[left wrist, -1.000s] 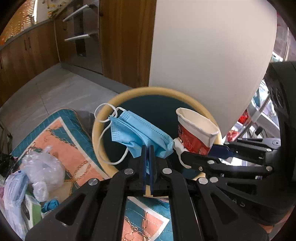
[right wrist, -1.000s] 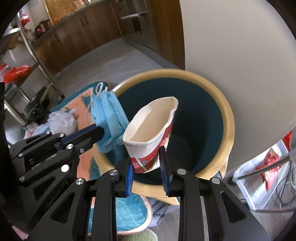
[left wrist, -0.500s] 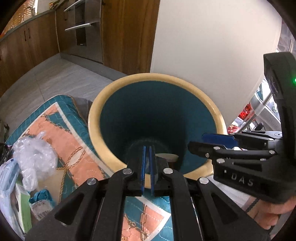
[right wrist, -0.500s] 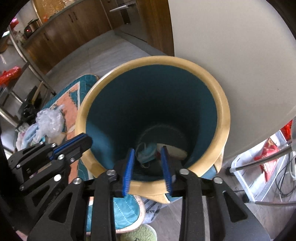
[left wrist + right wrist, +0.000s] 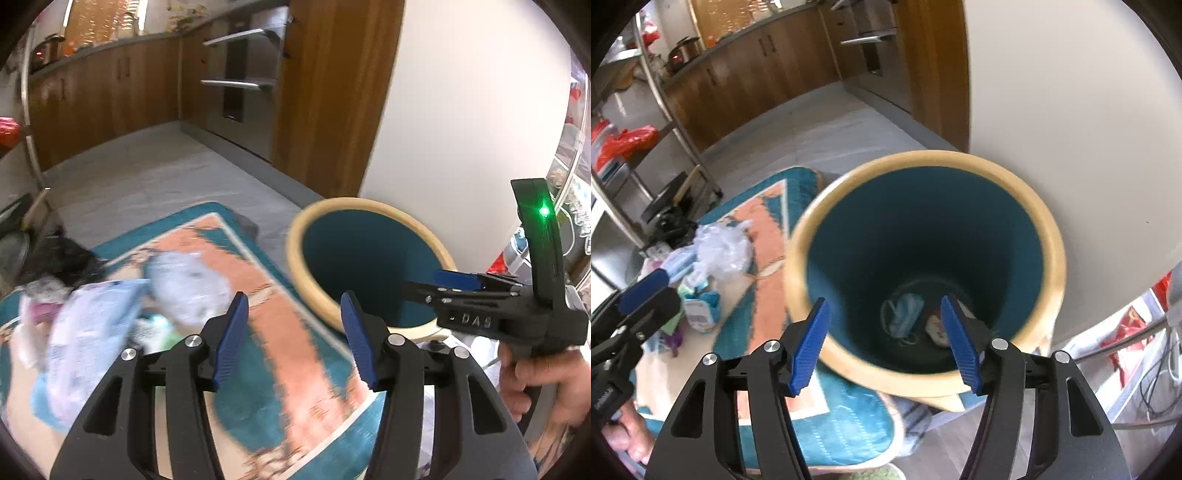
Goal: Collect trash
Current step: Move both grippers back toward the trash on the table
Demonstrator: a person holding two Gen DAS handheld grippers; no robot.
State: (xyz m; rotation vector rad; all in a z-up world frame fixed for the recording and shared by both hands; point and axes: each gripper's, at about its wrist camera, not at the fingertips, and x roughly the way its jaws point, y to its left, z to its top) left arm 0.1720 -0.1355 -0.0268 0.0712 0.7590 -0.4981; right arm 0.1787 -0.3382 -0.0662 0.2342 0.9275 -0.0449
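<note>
Two pieces of trash already lie at the bottom of the bin (image 5: pixel 1049 236): a blue face mask (image 5: pixel 905 314) and a red-and-white paper cup (image 5: pixel 936 328), side by side on the dark floor of the teal interior. The bin, tall with a cream rim, stands on the floor against a pale wall, at the edge of a teal and orange rug (image 5: pixel 280 332).

The right gripper (image 5: pixel 886 341) hangs over the bin's mouth. Its blue fingers (image 5: pixel 809 347) have just been opening and now stand wide apart with nothing between them. The left gripper (image 5: pixel 293 334) points toward the rug, its view blurred. Its fingers (image 5: pixel 231 339) have also just been opening and hold nothing.

More trash is left on the rug, well apart from the bin: a crumpled clear plastic bag (image 5: pixel 720 247), a pale blue and white packet (image 5: pixel 88 332), and smaller scraps beside them, too blurred to name. Judging from this, the task is only partly done, and the left gripper seems headed for that pile.
</note>
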